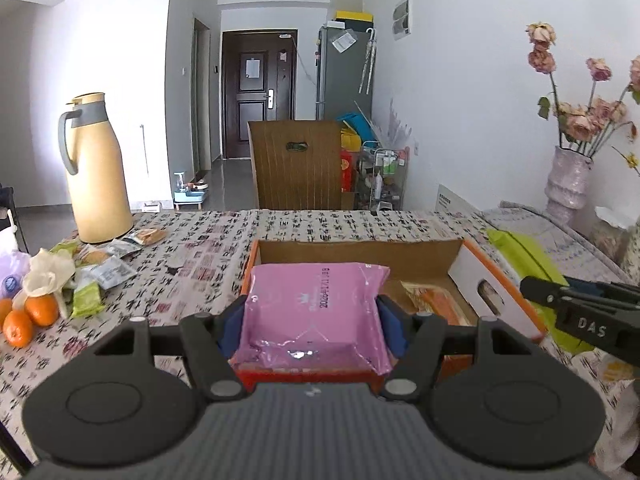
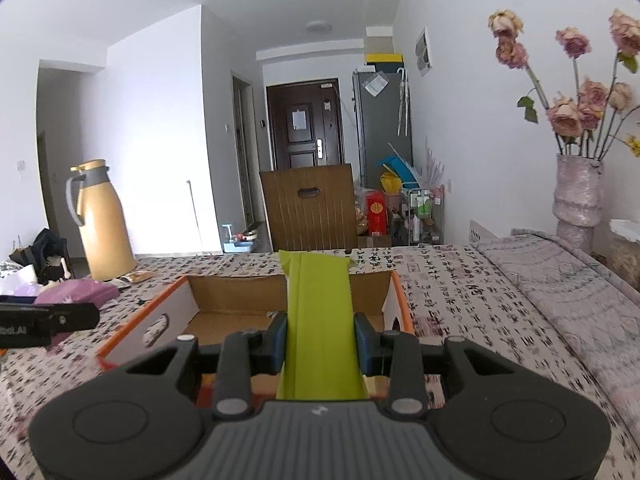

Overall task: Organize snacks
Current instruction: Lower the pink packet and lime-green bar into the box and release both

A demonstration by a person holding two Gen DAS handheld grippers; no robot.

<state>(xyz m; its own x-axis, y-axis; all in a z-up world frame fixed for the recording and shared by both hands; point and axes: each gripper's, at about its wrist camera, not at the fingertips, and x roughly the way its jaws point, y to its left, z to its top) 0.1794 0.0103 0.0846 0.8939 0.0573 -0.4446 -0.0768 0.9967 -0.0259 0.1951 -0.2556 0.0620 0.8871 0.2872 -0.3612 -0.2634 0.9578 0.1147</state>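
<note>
Beyond the table, a hallway runs back to a dark door, with a grey fridge to its right and a wooden chair pushed against the far edge. Covering the table is a patterned cloth [image 1: 200, 248], and on it, near the middle, sits an open cardboard box [image 1: 352, 252] with orange edges, its flaps up so that snacks can be dropped in from above. Held over the box's near end, the left gripper [image 1: 310, 322] has its blue pads pressed on both sides of a pink packet [image 1: 316, 304], which hangs flat between them, probably so it can be lowered into the box; an orange-wrapped snack [image 1: 436, 300] already lies on the box floor at about three o'clock from the packet. Likewise, the right gripper [image 2: 320, 346] pinches a thin green packet [image 2: 320, 312] between narrowly set fingers, edge-on and pointing toward twelve o'clock over the same box, so both hands appear to be bringing their loads in together. Away at nine o'clock in the left wrist view, a loose heap of small snack packets [image 1: 100, 268] and a few oranges [image 1: 28, 316] lies beside a tall yellow jug [image 1: 96, 168], seemingly the pile still to be sorted. At two o'clock a vase of dried roses [image 1: 568, 176] stands well apart from the work.
</note>
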